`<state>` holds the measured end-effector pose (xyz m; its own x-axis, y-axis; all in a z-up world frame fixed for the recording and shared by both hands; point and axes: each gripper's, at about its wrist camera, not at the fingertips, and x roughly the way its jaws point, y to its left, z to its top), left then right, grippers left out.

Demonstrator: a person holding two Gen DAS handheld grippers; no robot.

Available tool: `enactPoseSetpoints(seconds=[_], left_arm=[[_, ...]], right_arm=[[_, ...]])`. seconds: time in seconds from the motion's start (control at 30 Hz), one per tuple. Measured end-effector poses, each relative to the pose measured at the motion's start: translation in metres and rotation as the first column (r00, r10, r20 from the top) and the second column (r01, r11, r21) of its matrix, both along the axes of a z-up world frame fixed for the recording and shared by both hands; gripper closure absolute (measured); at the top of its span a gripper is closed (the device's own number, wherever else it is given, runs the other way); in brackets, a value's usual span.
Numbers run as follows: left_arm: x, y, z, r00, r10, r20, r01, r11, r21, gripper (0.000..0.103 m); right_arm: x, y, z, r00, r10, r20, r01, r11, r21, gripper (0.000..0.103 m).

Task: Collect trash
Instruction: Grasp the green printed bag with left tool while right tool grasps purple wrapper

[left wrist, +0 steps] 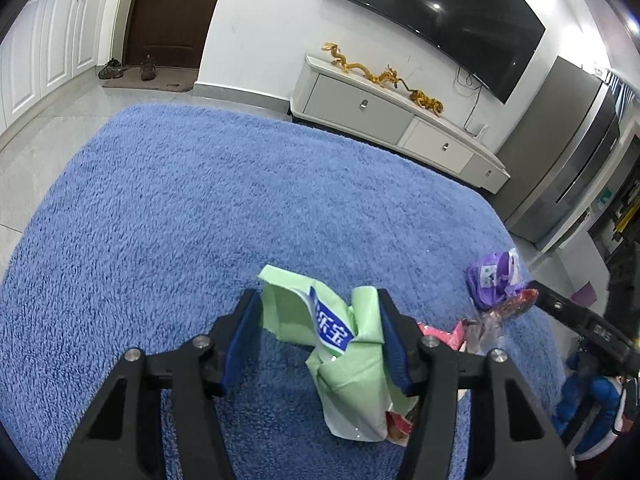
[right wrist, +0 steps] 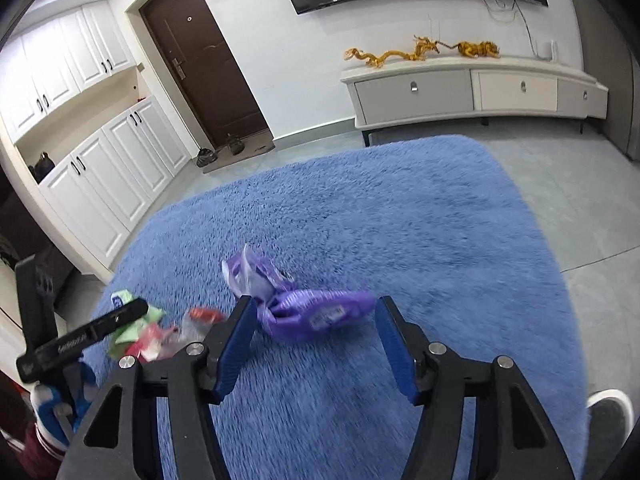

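A crumpled green wrapper (left wrist: 344, 360) with a blue label sits between the fingers of my left gripper (left wrist: 320, 320), which is open around it above the blue rug (left wrist: 180, 208). A purple wrapper (right wrist: 312, 312) lies on the rug (right wrist: 400, 220) just ahead of my right gripper (right wrist: 314, 324), which is open with the wrapper's near end between its fingertips. The purple wrapper also shows in the left wrist view (left wrist: 494, 280). A red and clear wrapper (right wrist: 188, 328) lies left of it, also seen in the left wrist view (left wrist: 500, 316). The green wrapper shows at the left of the right wrist view (right wrist: 132, 328).
A white TV cabinet (right wrist: 472, 92) with golden dragon figures (right wrist: 420, 52) stands by the far wall under a TV (left wrist: 440, 20). A brown door (right wrist: 204, 60) and white cupboards (right wrist: 104, 160) are at the left. A steel fridge (left wrist: 568, 152) stands at the right. A shoe (right wrist: 608, 420) is at the rug's right edge.
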<state>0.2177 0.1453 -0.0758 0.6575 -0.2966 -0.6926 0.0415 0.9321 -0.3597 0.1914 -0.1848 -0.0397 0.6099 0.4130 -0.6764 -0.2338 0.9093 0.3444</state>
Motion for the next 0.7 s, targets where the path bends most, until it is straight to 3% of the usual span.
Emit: enactPoseSetpoints(seconds=[0.2, 0.3, 0.33, 0.7], left_arm=[[-0.006, 0.008, -0.002, 1.000, -0.001, 0.004, 0.001, 1.000, -0.022, 0.048], [-0.008, 0.011, -0.004, 1.000, 0.000, 0.007, 0.000, 0.999, -0.032, 0.050], [-0.010, 0.013, -0.005, 1.000, -0.002, 0.010, 0.003, 0.999, -0.034, 0.054], [-0.030, 0.011, 0.010, 0.999, -0.027, 0.046, 0.028, 1.000, -0.007, 0.081]], right_arm=[[0.016, 0.007, -0.014, 0.999, 0.006, -0.045, -0.004, 0.999, 0.050, 0.043], [0.020, 0.009, -0.012, 0.999, 0.019, -0.039, -0.016, 0.997, 0.073, 0.059], [0.020, 0.009, -0.012, 0.999, 0.023, -0.036, -0.020, 0.996, 0.084, 0.069], [-0.014, -0.013, 0.012, 1.000, -0.002, 0.029, 0.000, 0.998, 0.057, 0.090]])
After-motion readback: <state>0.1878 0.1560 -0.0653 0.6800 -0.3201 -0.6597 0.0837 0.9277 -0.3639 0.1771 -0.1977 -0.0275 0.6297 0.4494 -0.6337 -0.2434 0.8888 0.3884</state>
